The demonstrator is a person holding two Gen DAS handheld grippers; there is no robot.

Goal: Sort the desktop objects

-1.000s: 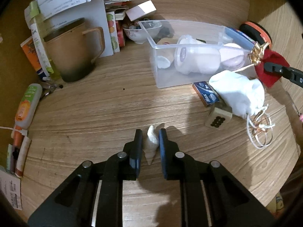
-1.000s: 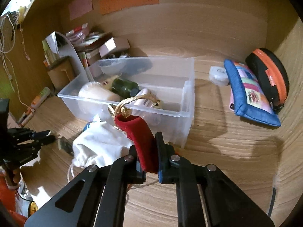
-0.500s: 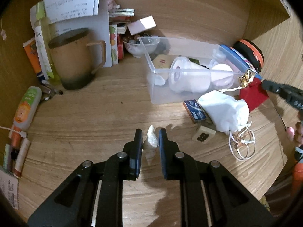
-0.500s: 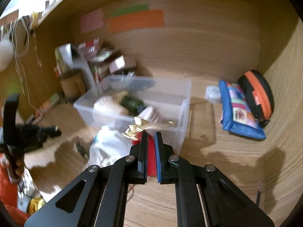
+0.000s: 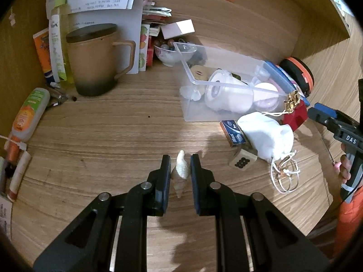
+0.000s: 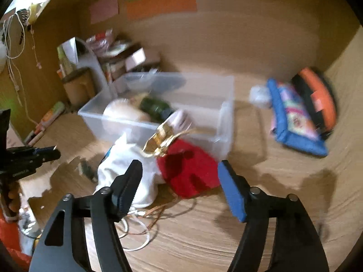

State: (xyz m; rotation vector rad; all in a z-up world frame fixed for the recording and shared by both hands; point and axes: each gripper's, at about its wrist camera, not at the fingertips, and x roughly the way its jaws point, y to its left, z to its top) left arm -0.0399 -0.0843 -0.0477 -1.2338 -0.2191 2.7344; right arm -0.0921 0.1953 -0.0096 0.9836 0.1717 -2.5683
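Hand-held gripper on our left clenches the seashell, light, brittle, slippery; the right one has just been opening, releasing the soft red pouch.

Red pouch with gold cord, white bag, cream shell.

left wrist: close, angled down at desk | right wrist: same | shared: clear bin
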